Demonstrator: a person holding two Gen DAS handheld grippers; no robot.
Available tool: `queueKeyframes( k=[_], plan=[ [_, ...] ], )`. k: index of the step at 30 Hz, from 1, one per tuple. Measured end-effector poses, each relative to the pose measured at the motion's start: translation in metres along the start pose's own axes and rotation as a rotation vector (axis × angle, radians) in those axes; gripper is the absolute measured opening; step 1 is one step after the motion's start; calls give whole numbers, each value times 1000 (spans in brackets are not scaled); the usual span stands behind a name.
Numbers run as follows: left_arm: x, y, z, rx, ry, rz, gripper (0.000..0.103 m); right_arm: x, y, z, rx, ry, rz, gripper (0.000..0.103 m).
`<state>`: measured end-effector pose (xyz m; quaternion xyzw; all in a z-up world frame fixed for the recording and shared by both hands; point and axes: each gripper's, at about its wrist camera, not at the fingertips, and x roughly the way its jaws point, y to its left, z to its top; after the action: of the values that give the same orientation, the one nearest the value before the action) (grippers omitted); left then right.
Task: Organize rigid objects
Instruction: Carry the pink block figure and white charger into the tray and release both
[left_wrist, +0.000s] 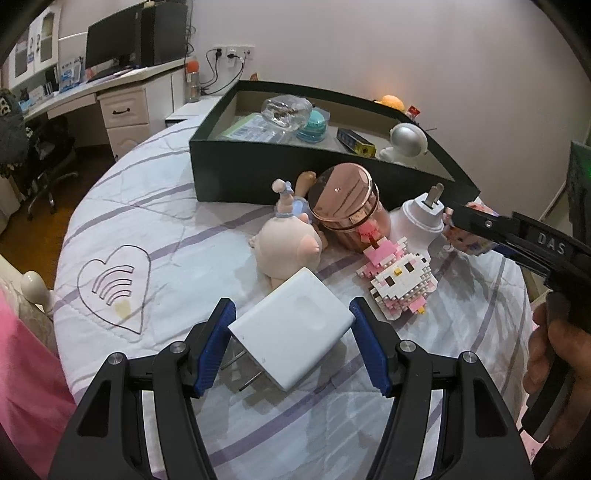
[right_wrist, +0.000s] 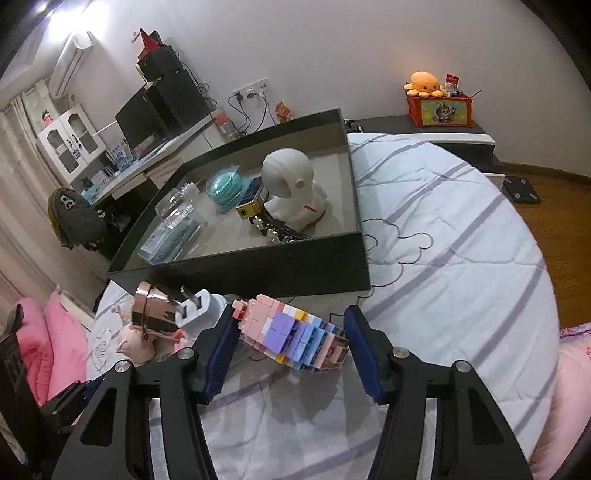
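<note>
My left gripper (left_wrist: 293, 347) is shut on a flat white charger (left_wrist: 295, 328), whose prongs point down toward the striped bedspread. My right gripper (right_wrist: 291, 332) is shut on a pastel brick figure (right_wrist: 295, 336), a blue pad against each end. In the left wrist view the right gripper (left_wrist: 456, 218) comes in from the right, beside a white plug (left_wrist: 417, 221). The dark green box (right_wrist: 258, 273) stands just beyond and holds a white astronaut figure (right_wrist: 291, 188), a teal case (right_wrist: 225, 188) and a clear bottle (right_wrist: 177, 206).
On the bed before the box (left_wrist: 229, 173) lie a pink-and-white brick cat (left_wrist: 400, 284), a rose-gold jar (left_wrist: 345, 203) and a doll (left_wrist: 288, 243). A desk with a monitor (left_wrist: 110, 48) stands at the far left. A hand (left_wrist: 546, 350) holds the right gripper's handle.
</note>
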<state>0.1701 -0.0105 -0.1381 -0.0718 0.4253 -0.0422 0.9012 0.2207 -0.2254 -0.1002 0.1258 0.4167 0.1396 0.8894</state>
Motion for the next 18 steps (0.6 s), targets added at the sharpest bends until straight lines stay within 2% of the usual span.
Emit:
queueKeyframes(
  k=[10, 18],
  plan=[
    [-29, 5, 20, -6, -54, -19, 65, -33, 16, 9, -32, -54, 20, 59],
    [-45, 6, 80, 14, -154, -11, 65, -46, 45, 39, -102, -102, 58, 59]
  ],
)
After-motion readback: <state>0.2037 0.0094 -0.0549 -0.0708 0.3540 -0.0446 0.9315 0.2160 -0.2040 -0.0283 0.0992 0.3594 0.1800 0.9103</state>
